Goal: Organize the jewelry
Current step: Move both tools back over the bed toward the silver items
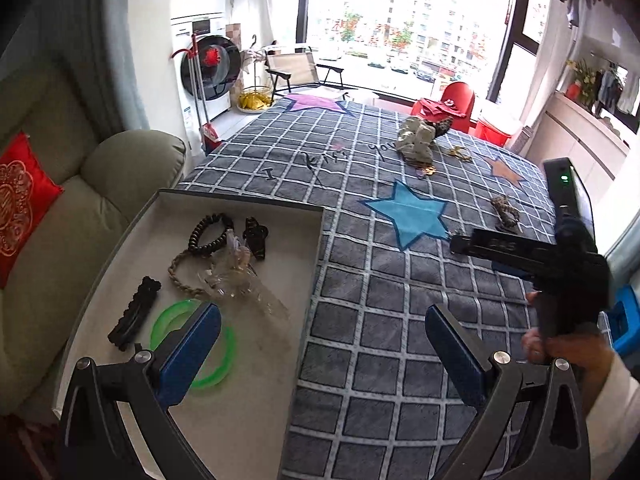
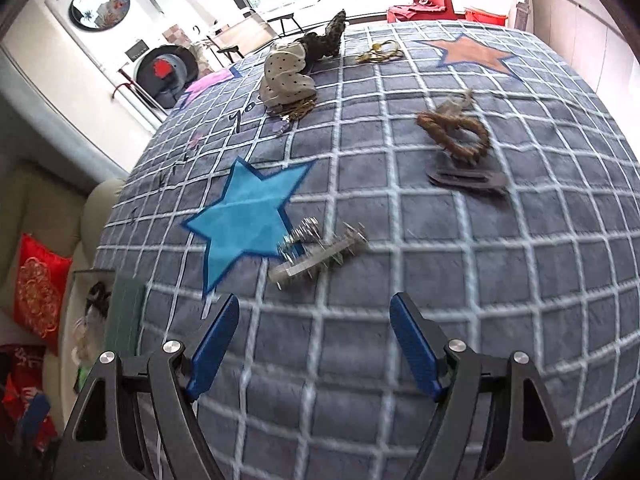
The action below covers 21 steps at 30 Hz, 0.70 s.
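The spiked clip (image 2: 320, 256) is seen lying on the bed cover (image 2: 480, 320) beside the blue star, just ahead of the empty, wide-apart right gripper (image 2: 314, 344), its long axis slanted across the jaws, while the left gripper (image 1: 320, 356), also apart and empty, is held over the tray (image 1: 240, 420) edge.

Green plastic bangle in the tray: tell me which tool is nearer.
Left. The left tool hovers right over the green plastic bangle; the right tool is off over the checked blanket.

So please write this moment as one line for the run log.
left gripper: open, empty, above tray edge | right gripper: open, empty, above blanket | nearest loose item: silver spiked clip | tray: holds green bangle, bead bracelet
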Tool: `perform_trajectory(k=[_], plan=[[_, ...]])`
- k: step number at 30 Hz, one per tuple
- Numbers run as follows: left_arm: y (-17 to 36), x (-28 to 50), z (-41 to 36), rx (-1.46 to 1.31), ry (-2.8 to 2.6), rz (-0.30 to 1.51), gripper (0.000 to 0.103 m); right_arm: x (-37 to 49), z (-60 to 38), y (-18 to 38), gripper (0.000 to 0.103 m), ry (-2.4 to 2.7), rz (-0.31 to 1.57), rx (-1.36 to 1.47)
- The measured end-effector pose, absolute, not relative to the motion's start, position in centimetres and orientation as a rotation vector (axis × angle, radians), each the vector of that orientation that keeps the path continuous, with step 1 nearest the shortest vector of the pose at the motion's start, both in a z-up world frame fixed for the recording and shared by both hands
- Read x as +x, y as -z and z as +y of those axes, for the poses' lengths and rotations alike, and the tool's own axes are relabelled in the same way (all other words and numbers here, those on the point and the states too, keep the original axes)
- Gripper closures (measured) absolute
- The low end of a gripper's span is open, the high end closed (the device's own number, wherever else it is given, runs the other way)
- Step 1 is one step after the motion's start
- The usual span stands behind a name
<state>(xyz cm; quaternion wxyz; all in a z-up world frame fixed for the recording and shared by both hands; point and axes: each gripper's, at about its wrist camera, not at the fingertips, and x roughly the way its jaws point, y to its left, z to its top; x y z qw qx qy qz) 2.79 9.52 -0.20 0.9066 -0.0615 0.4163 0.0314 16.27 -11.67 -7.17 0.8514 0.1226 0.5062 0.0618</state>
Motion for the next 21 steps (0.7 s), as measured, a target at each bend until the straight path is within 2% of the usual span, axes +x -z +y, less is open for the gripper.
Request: perform_trajectory(k=[4,7,9,10,12,18,21], plan=[[0.3,4.2,9.6,-0.119,-0.083,0.871,0.000,17.5,-9.8,7.3,0.027,-0.083,1.041,0.155],[0.2,5.6,9.3,-0.125,-0.070,0.876,0.000,17.4,-9.6,7.4,0.039,-0.064,1.017,0.086],[0.2,6.6,8.8,-0.133,-0.051,0.879,0.001,17.0,-10.1,7.4,0.053,-0.070,1.004,0.061],[0.2,7.2,8.5,-0.139,-0.038,0.883,0.001,16.8,-10.4,7.4,0.057,-0.075,0.999,0.047],[0.3,8.4,7.7,-0.150,-0.005,0.892,0.008,16.6,-11.1,7.4,0.068,-0.080,0.993,0.035],[0.8,11.5,4.3,-0.146,0.046,0.903,0.008,15.9,-14.2,7.4,0.086,-0.099,0.986,0.074],[1.8,13.1,2.4,-0.143,0.073,0.932,0.008,15.7,-15.4,7.5,0.089,-0.101,0.981,0.080]])
